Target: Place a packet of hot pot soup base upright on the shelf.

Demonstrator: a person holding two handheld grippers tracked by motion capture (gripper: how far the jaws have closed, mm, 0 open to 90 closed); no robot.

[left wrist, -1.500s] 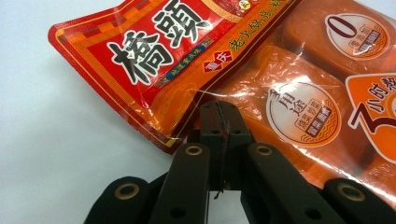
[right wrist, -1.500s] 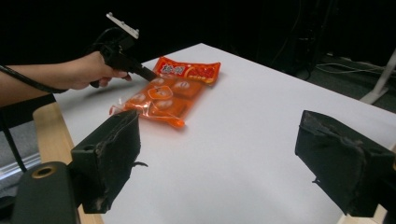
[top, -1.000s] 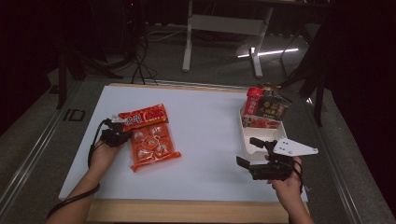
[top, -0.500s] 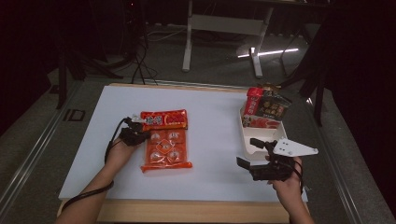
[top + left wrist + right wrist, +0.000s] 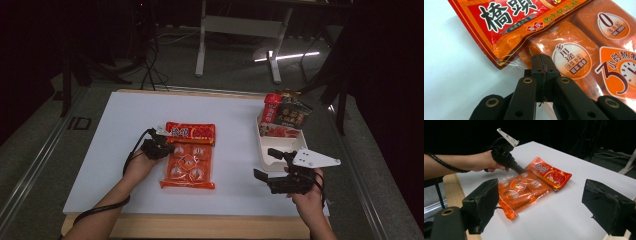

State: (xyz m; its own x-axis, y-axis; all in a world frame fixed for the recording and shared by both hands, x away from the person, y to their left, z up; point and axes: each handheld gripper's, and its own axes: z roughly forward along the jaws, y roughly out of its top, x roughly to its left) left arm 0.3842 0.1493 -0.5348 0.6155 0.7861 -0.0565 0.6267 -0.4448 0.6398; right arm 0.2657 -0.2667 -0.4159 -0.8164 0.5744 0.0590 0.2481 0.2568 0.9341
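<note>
An orange and red sauce packet [image 5: 189, 161] lies flat near the middle of the white table [image 5: 100, 145]. My left gripper [image 5: 167, 145] is at the packet's upper left edge, shut on its clear rim. Its own view has the two jaws pressed together [image 5: 541, 68] over the packet [image 5: 574, 50], whose red printed top lies above. My right gripper [image 5: 267, 165] hovers open at the right, beside a white tray [image 5: 262, 150], with nothing between its fingers. From the right gripper view I see the packet [image 5: 529, 187] and the left gripper [image 5: 520, 171] beyond my open right gripper [image 5: 544, 202].
The white tray holds several upright snack packs [image 5: 282, 117] at its far end. A wooden edge [image 5: 200, 227] borders the table's near side. Dark floor with stands and cables lies beyond the far edge.
My left gripper has moved right across the table, dragging the packet with it toward the middle; the packet has turned squarer to the table. The right gripper has stayed where it was.
</note>
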